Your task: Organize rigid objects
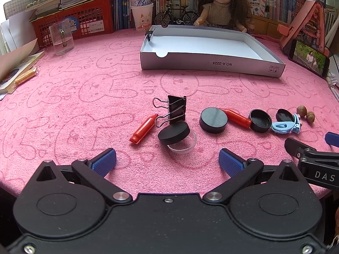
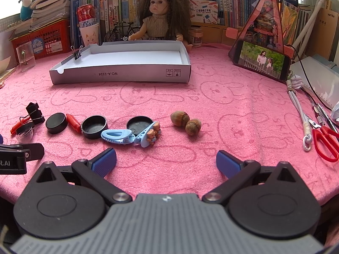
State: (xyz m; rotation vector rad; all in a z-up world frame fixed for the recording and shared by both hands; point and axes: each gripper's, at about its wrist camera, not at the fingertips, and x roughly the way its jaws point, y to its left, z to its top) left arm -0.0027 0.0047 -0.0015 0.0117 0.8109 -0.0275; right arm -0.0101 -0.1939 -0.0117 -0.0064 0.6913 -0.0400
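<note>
Small objects lie in a row on the pink cloth. In the left wrist view: a red cap (image 1: 144,128), a black binder clip (image 1: 177,109), a black lid on a clear dish (image 1: 174,135), a black puck (image 1: 213,119), another red cap (image 1: 236,117), two black lids (image 1: 261,120), a blue hair clip (image 1: 285,127) and two hazelnuts (image 1: 305,113). My left gripper (image 1: 167,162) is open, just short of the clear dish. My right gripper (image 2: 166,162) is open, short of the hair clip (image 2: 127,136) and hazelnuts (image 2: 186,121). A shallow white box (image 1: 211,63) (image 2: 120,74) stands behind, with a small binder clip (image 2: 78,54) on its left wall.
A doll (image 2: 161,19), red crate (image 2: 42,38), can and cup (image 2: 89,25) and books line the back. A phone (image 2: 261,60) leans at the right, scissors (image 2: 325,139) and a cord (image 2: 299,114) lie beside it. A clear glass (image 1: 61,40) stands at left.
</note>
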